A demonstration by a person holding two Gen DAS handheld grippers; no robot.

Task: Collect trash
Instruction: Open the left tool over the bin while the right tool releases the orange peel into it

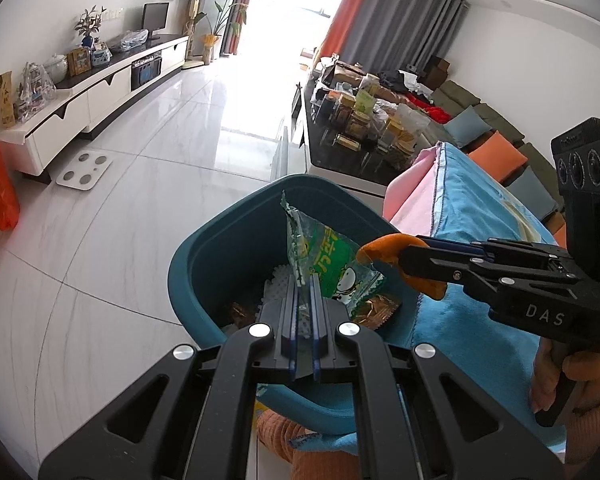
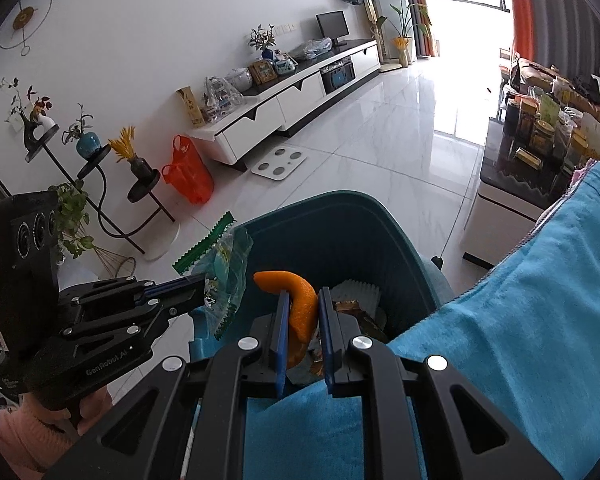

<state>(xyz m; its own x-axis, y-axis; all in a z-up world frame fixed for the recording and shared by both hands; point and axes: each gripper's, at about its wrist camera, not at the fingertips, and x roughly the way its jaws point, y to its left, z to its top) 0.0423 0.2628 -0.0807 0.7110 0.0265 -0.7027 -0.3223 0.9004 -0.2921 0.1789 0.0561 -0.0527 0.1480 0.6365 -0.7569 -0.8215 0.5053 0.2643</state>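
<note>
A teal trash bin (image 1: 204,264) stands on the floor beside the blue-covered table; it also shows in the right wrist view (image 2: 340,232). My left gripper (image 1: 305,284) is shut on a green and clear snack wrapper (image 1: 328,260) and holds it over the bin; the wrapper also shows in the right wrist view (image 2: 224,276). My right gripper (image 2: 304,300) is shut on an orange peel (image 2: 300,300) above the bin; the peel also shows in the left wrist view (image 1: 392,252). Wrappers and white paper (image 1: 276,284) lie inside the bin.
A blue towel (image 2: 520,320) over pink cloth covers the table edge at the right. A black coffee table (image 1: 340,148) holds several jars. A white TV cabinet (image 1: 100,92), a bathroom scale (image 1: 84,170), an orange plastic bag (image 2: 188,176) and a plant stand (image 2: 100,184) stand on the tiled floor.
</note>
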